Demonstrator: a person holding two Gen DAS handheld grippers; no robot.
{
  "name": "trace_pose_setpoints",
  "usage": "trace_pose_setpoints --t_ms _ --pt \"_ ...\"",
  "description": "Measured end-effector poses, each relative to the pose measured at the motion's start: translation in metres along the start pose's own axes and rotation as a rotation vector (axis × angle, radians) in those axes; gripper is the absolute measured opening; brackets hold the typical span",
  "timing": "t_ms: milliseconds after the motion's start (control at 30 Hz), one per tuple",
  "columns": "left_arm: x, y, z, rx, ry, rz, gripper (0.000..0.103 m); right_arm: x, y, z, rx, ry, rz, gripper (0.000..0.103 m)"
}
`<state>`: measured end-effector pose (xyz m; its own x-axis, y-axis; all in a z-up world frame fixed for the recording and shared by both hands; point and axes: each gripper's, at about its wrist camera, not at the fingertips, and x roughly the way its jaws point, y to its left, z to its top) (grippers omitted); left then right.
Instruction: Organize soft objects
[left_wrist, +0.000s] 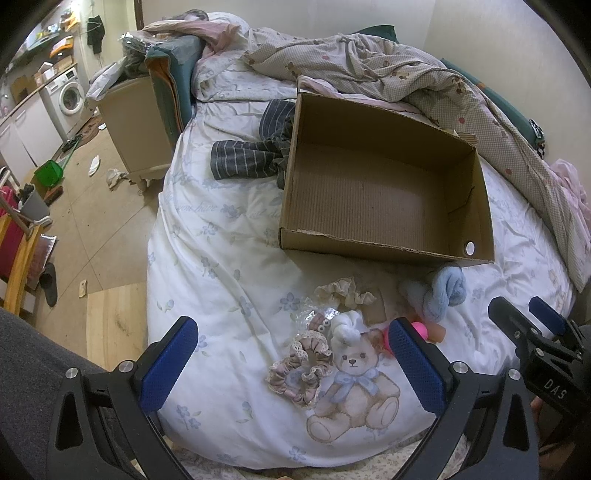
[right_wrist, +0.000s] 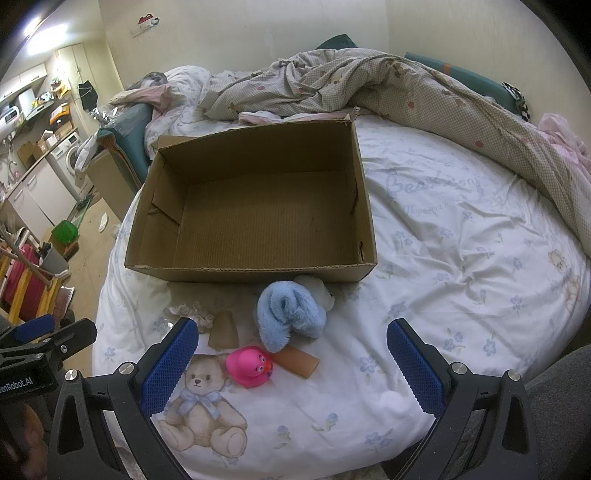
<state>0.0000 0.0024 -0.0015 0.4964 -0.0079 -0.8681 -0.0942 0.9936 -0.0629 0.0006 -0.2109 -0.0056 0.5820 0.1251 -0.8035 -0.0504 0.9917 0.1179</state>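
Note:
An empty open cardboard box (left_wrist: 384, 192) (right_wrist: 255, 218) lies on the white bed. In front of it lies a cluster of small soft things: a fluffy blue roll (left_wrist: 448, 291) (right_wrist: 291, 314), a pink rubber duck (right_wrist: 249, 365) (left_wrist: 419, 329), a tan tube (right_wrist: 299, 362), a cream scrunchie (left_wrist: 341, 291), a lace-edged pink scrunchie (left_wrist: 303, 365) and a white plush piece (left_wrist: 347, 332). My left gripper (left_wrist: 293, 369) is open above the scrunchies, holding nothing. My right gripper (right_wrist: 291, 369) is open around the duck and tube, holding nothing, and it shows at the right edge of the left wrist view (left_wrist: 524, 314).
A rumpled checked quilt (left_wrist: 388, 62) (right_wrist: 406, 85) is piled behind and right of the box. Striped grey clothing (left_wrist: 255, 151) lies left of the box. A white pom-pom (right_wrist: 395, 402) sits near my right finger. Left of the bed are the floor, a washing machine (left_wrist: 70, 92) and clutter.

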Motion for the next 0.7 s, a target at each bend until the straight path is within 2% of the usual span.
trace_pose_setpoints --t_ms 700 --pt "0.0023 -0.0009 -0.0011 -0.002 0.021 -0.002 0.103 0.0005 0.0002 0.0013 0.003 0.003 0.0 0.103"
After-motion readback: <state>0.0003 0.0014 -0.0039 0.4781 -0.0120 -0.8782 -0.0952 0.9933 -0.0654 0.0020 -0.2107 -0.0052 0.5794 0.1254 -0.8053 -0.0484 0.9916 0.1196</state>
